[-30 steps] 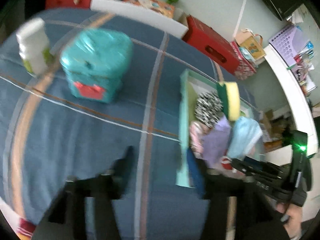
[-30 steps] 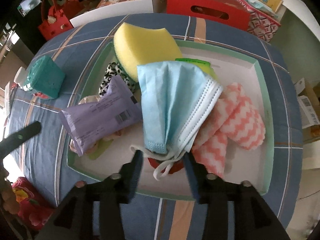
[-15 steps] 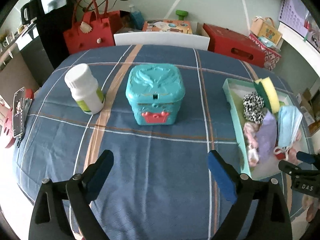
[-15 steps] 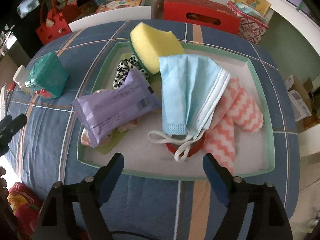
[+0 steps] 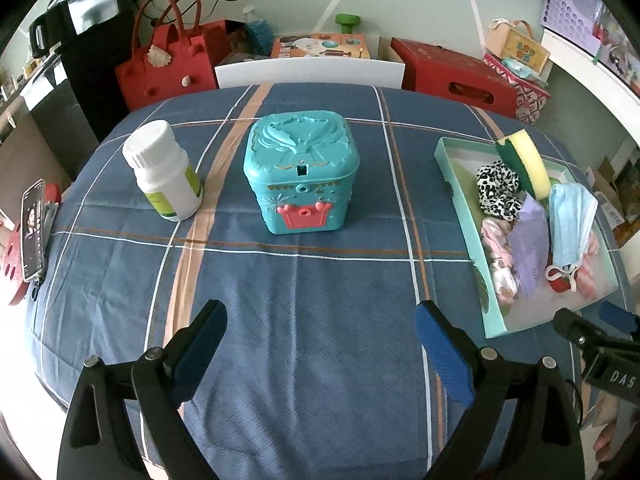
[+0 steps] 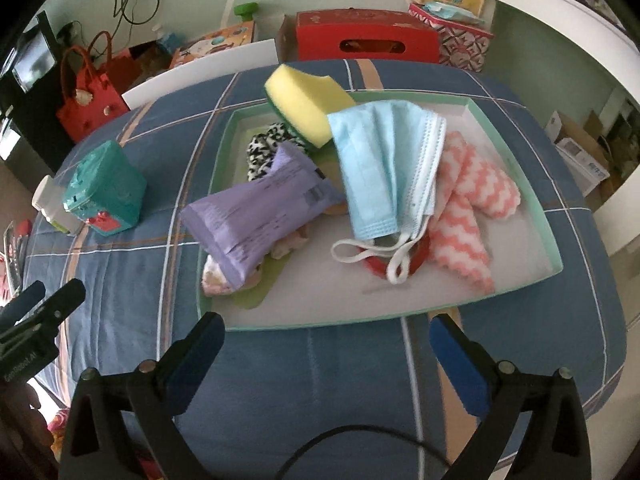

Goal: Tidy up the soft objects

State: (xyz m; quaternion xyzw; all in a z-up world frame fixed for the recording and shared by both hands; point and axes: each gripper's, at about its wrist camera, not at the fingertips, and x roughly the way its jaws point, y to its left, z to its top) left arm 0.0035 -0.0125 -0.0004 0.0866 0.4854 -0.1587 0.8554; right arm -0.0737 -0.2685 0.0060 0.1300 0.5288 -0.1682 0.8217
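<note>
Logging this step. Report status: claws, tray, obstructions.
Left claw open, empty. Right claw open, empty, short of tray. Face mask lies atop the pile. Nothing blocking.

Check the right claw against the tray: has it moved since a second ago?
Yes. The right claw has backed off the tray's near rim, away from the blue mask, and now stands open over the tablecloth.

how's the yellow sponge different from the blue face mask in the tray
The yellow sponge is a thick block with a green scrub layer, propped at the tray's far edge. The blue face mask is thin, pleated fabric with white ear loops, draped over the sponge's near corner and the pink-and-white cloth. Both sit in the tray.
</note>
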